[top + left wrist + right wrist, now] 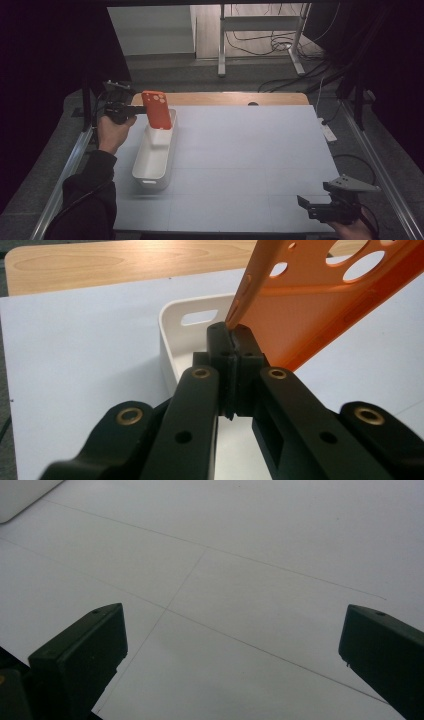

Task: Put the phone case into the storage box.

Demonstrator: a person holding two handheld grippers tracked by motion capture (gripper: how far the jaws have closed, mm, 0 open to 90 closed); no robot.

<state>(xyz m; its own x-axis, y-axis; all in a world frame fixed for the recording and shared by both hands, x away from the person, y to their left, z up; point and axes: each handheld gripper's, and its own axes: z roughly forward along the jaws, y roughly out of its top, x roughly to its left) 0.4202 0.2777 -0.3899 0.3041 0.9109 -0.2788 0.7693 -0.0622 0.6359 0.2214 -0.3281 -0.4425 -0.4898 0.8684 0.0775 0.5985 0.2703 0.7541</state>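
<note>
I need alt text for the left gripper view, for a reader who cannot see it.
The left gripper, its two black jaws shut, pinches the edge of an orange plastic phone case with round holes. Behind it, a white plastic bin with a handle slot sits on the white table.

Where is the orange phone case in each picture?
High view: the orange phone case stands upper left, over the far end of the white bin, pinched by the left gripper.
Left gripper view: the case fills the upper right, an edge clamped in the shut jaws.
Right gripper view: not in it.
Shared landmark: the white bin, whose corner sits top left there.
</note>
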